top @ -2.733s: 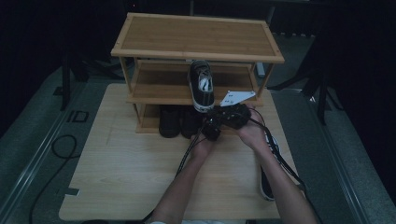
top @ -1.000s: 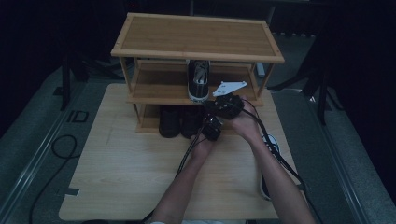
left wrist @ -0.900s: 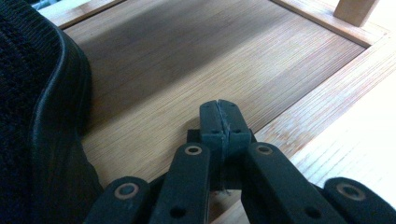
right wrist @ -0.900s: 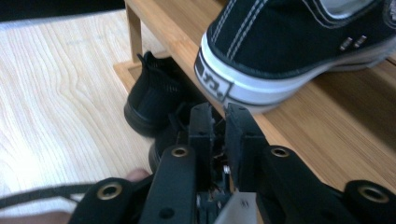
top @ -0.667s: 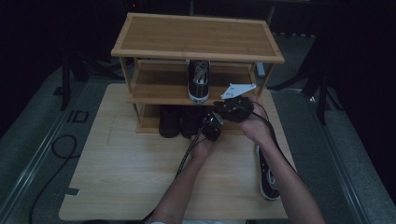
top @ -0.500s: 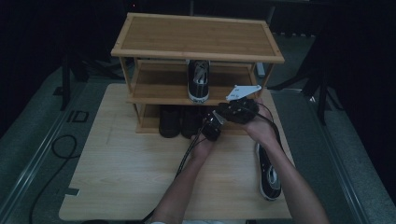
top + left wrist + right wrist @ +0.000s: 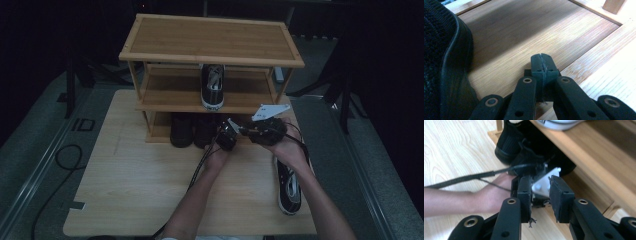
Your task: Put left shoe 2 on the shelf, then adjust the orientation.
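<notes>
Our right tool (image 7: 250,131) has just been opening, empty; left tool (image 7: 542,65) pressed together beside the black shoe (image 7: 446,62); sneaker (image 7: 212,85) sits above on the shelf (image 7: 170,97).

Your right forearm covers part of the black-and-white shoe (image 7: 289,187) at the lower right of the high view. The black shoes (image 7: 192,130) under the rack (image 7: 210,37) sit in shadow, details unreadable. In the left gripper view, the frame's left edge cuts off a black shoe (image 7: 446,67).
</notes>
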Action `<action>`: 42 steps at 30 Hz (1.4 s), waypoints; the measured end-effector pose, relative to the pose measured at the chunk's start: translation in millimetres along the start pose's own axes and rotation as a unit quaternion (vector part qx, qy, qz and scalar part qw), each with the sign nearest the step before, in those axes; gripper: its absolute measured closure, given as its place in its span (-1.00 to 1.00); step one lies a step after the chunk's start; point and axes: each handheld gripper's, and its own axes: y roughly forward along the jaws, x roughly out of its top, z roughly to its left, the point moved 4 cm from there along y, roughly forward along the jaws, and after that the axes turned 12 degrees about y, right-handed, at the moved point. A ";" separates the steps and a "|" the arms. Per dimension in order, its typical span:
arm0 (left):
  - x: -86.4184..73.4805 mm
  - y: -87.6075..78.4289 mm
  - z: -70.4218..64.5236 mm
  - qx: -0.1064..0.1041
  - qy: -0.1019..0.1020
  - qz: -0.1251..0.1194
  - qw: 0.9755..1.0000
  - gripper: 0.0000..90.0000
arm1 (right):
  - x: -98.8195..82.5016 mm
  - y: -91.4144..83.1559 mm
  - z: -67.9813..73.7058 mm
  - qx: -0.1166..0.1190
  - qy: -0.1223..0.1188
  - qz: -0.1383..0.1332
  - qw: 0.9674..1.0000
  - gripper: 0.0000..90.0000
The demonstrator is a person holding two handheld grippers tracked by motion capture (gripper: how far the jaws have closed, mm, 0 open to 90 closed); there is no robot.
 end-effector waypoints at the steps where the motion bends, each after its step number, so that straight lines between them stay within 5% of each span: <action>1: 0.0 0.0 0.0 0.000 0.000 0.000 1.000 1.00 | -3.6 -0.6 -0.4 0.000 0.003 0.003 1.000 0.58; 21: 0.0 0.1 0.0 0.001 0.000 0.000 1.000 1.00 | -61.6 -2.2 -12.3 -0.008 0.039 0.057 0.998 0.52; 42: 0.1 0.3 -1.4 -0.002 -0.006 0.000 1.000 1.00 | -88.1 -11.0 -31.1 -0.027 0.078 0.071 0.994 0.48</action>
